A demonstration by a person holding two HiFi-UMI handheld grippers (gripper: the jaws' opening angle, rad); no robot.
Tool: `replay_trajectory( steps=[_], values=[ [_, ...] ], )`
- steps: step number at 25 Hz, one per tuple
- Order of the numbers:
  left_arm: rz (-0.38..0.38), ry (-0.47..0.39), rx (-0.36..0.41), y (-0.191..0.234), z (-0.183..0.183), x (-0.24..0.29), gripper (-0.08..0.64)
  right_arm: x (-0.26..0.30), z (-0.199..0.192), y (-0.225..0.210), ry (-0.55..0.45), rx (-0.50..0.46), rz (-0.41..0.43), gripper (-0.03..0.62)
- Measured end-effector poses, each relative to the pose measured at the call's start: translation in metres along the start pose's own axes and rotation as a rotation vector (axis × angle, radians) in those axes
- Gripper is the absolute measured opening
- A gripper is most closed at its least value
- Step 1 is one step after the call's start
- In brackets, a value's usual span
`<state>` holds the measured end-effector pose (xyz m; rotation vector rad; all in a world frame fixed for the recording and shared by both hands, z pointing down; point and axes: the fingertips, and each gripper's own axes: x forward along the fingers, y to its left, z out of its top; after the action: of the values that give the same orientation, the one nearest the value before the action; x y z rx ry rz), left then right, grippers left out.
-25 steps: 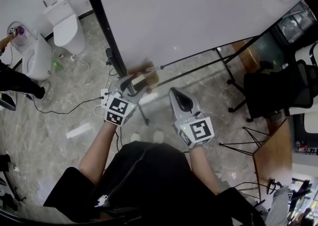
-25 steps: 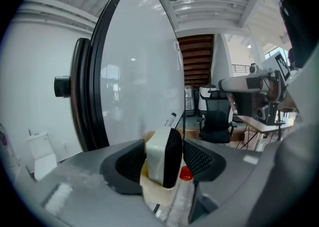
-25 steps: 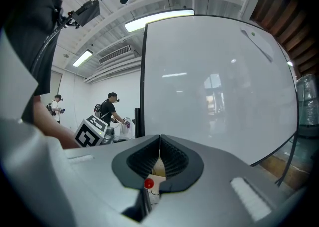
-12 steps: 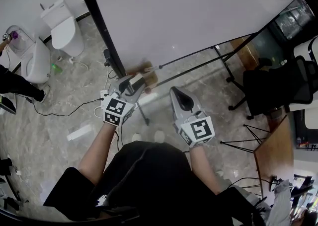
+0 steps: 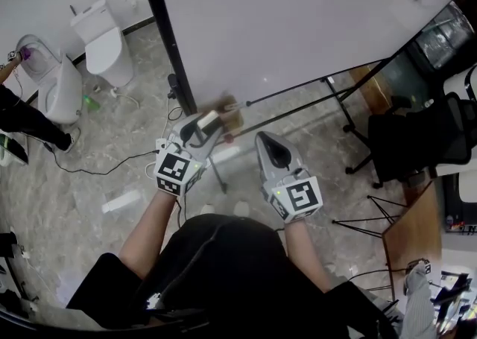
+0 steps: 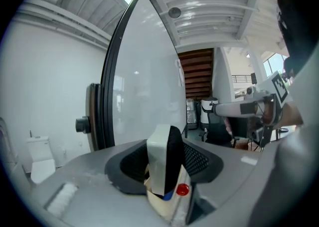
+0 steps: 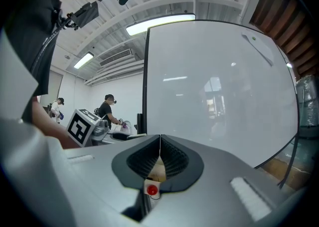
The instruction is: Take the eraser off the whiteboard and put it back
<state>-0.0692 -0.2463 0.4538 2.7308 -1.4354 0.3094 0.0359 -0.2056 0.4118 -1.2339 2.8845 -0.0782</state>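
Left gripper (image 5: 200, 130), lifted since the earlier frame, jaws just closed on the eraser (image 6: 162, 158) near the whiteboard's (image 5: 298, 24) 7 o'clock corner: probably light, rigid white back, squashy black felt, best pinched firmly across both; right gripper (image 7: 158, 146), at its 4 o'clock, pinched together on nothing.

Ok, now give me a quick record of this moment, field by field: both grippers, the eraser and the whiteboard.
left gripper: jaws have just been closing; pads now press on the eraser
eraser: white body, black felt side, upright between the left jaws
right gripper: jaws together, nothing between them
whiteboard: white, black-framed, ahead of both grippers
eraser touching whiteboard: cannot tell
task stage: eraser in hand, not yet put back
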Motion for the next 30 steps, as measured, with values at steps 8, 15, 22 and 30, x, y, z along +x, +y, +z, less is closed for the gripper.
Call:
replay_trajectory(
  steps=[8, 15, 22, 30],
  values=[
    [0.031, -0.112, -0.004, 0.011, 0.036, -0.034, 0.204, 0.006, 0.011, 0.016, -0.023, -0.009, 0.02, 0.011],
    [0.084, -0.174, -0.054, 0.02, 0.061, -0.07, 0.202, 0.008, 0.028, 0.027, -0.053, -0.026, 0.026, 0.011],
    [0.113, -0.25, -0.083, 0.027, 0.081, -0.102, 0.202, 0.006, 0.043, 0.035, -0.078, -0.043, 0.022, 0.011],
    [0.128, -0.293, -0.098, 0.032, 0.093, -0.121, 0.201, -0.005, 0.051, 0.036, -0.087, -0.065, -0.004, 0.011]
  ],
)
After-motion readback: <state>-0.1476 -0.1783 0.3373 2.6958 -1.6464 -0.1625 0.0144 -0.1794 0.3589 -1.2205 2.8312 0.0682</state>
